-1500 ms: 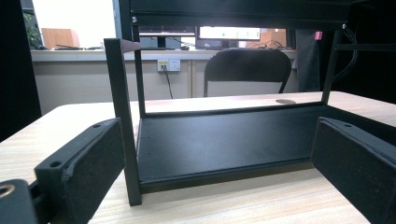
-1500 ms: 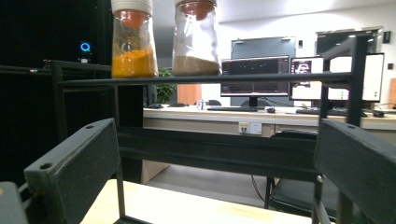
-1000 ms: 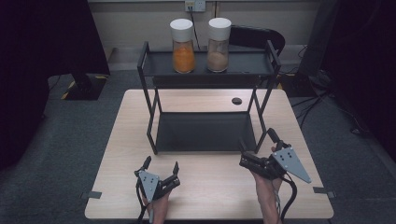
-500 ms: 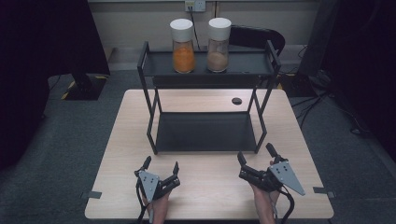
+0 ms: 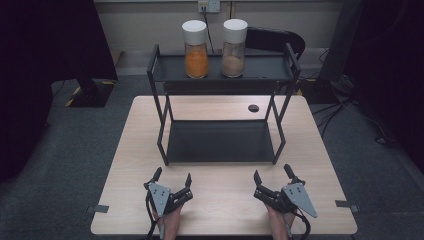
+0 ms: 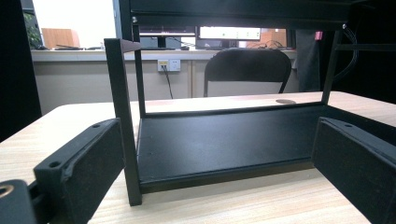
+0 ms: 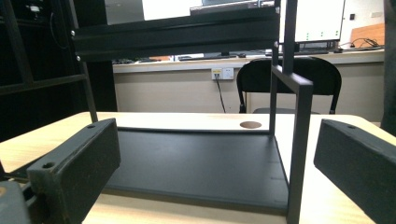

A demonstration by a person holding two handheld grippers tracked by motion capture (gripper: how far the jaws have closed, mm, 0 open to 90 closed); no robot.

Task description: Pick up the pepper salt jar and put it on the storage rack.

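A black two-tier rack (image 5: 220,75) stands on the far half of the wooden table (image 5: 125,165). On its top shelf are two white-capped jars, one with orange contents (image 5: 195,50) and one with brown contents (image 5: 234,48). The lower shelf (image 5: 220,141) is bare. My left gripper (image 5: 173,176) rests open near the table's front edge, left of centre, with nothing between its jaws. Right of centre, my right gripper (image 5: 272,172) is open too and holds nothing. Both point at the rack, whose lower shelf (image 6: 224,140) lies ahead in the left gripper view and likewise (image 7: 196,163) in the right gripper view.
A dark round hole (image 5: 253,108) marks the tabletop behind the rack's right legs. A black chair (image 5: 274,40) stands beyond the table's far edge. A rack post (image 6: 122,116) rises close to the left gripper's left jaw, another post (image 7: 299,140) near the right gripper's right jaw.
My right gripper has drawn back from the rack toward the table's front edge and settled lower. The left gripper has stayed where it was.
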